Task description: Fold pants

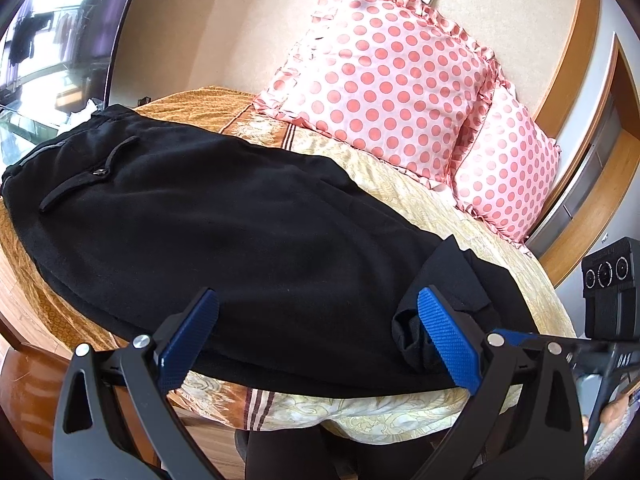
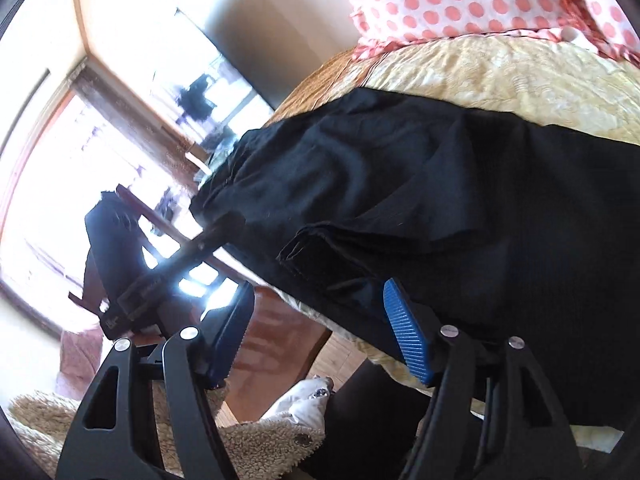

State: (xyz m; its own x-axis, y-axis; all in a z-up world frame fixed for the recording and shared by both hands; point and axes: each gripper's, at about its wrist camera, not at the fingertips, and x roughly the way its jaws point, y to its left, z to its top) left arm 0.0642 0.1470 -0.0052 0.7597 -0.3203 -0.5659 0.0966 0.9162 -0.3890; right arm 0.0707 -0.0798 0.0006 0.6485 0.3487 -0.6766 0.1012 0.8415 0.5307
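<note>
Pants (image 1: 224, 216) flat on bed; L gripper (image 1: 316, 340) + R gripper (image 2: 316, 336) jaws spread, empty. Judged pre-grasp: pinch hem at 5 o'clock next.

The black pants (image 1: 224, 216) are showing a matt, slightly fuzzy cloth, while the polka-dot pillows (image 1: 384, 76) are giving off a satiny sheen and the bedspread (image 1: 452, 208) is looking like woven cloth with a raised pattern. The left gripper (image 1: 320, 340) and right gripper (image 2: 320, 344) are wearing blue ribbed pads (image 1: 448, 344) on matt black plastic arms with shiny metal rivets. The bed frame (image 2: 280, 336) is gleaming as glossy wood.
</note>
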